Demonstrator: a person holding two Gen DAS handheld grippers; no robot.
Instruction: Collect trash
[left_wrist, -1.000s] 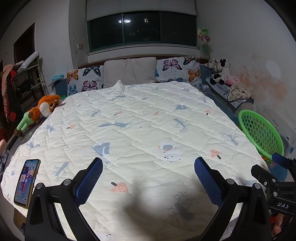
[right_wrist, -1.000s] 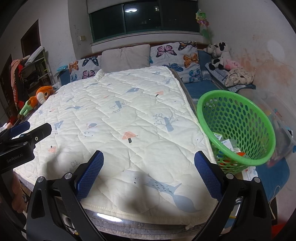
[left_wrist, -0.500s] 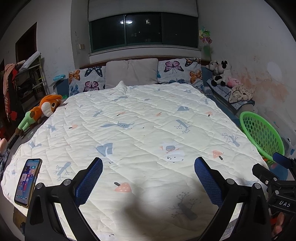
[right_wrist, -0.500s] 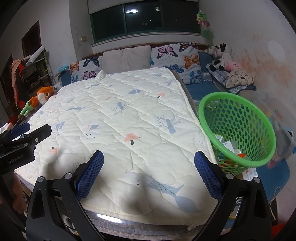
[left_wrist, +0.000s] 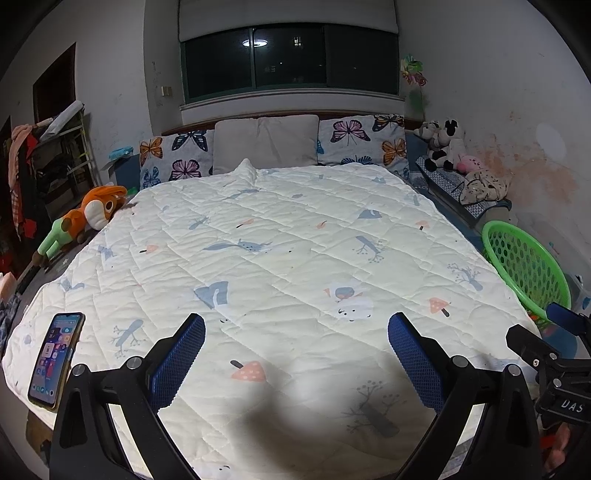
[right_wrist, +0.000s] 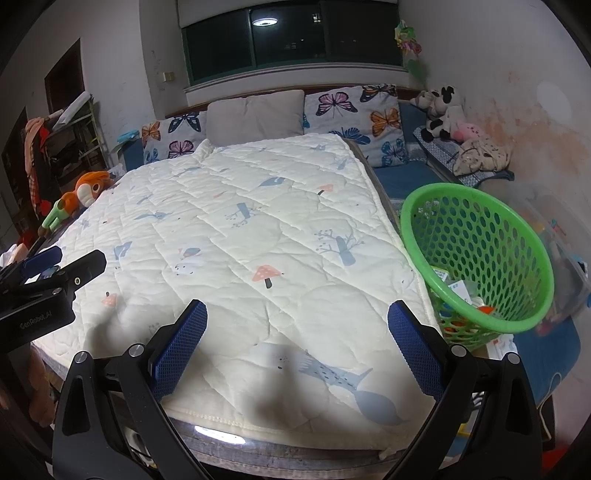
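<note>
A green perforated basket stands on the floor at the bed's right side, tilted, with paper scraps and wrappers in its bottom. It also shows at the right edge of the left wrist view as the basket. My right gripper hovers open over the foot of the bed, left of the basket, with nothing between its blue pads. My left gripper is open too, empty, above the quilt near the foot. No loose trash shows on the quilt.
A white patterned quilt covers the bed. A lit phone lies at its front left corner. An orange plush toy lies at the left edge, pillows at the head, stuffed animals on a bench at right, cluttered shelves at left.
Both views have drifted slightly back and up; the basket sits a little lower and farther right in the right wrist view. Both grippers stay open and empty.
</note>
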